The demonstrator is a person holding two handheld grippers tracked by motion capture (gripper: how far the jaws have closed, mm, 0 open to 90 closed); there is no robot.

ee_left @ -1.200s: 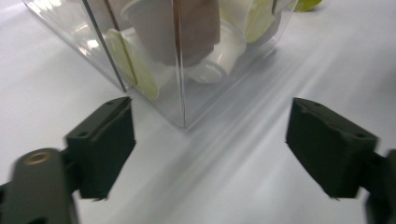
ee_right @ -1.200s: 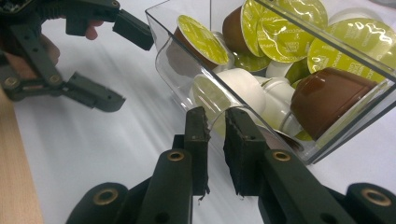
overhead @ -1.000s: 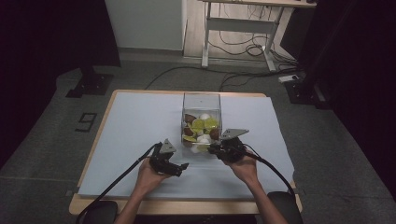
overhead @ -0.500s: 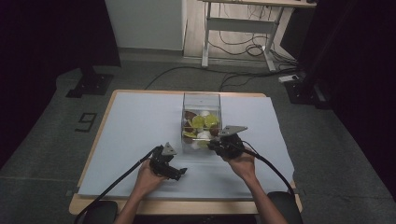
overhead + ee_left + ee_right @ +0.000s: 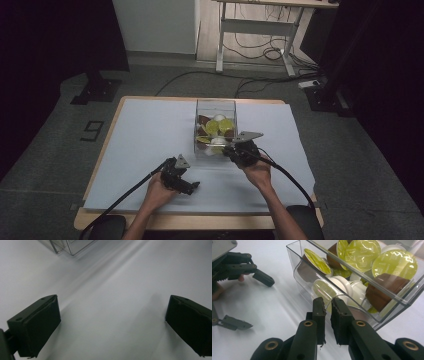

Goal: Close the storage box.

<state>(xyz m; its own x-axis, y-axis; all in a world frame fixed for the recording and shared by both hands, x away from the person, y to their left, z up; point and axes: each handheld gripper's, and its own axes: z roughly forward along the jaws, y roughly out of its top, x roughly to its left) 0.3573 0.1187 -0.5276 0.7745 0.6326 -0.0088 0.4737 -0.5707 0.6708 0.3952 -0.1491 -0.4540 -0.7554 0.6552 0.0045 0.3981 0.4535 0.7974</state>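
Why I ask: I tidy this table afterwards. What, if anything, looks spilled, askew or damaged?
Nothing looks spilled: the coffee capsules all lie jumbled inside the clear box. The right hand-held gripper is shut on the box's near wall. Its pads look frayed along the edges.

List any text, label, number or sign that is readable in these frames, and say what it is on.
"9": a dark number marker on the grey floor left of the table, seen from the high view.
Small print on the green foil lids of the capsules in the clear box: there, but too small and blurred to read.
Nothing else carries text.
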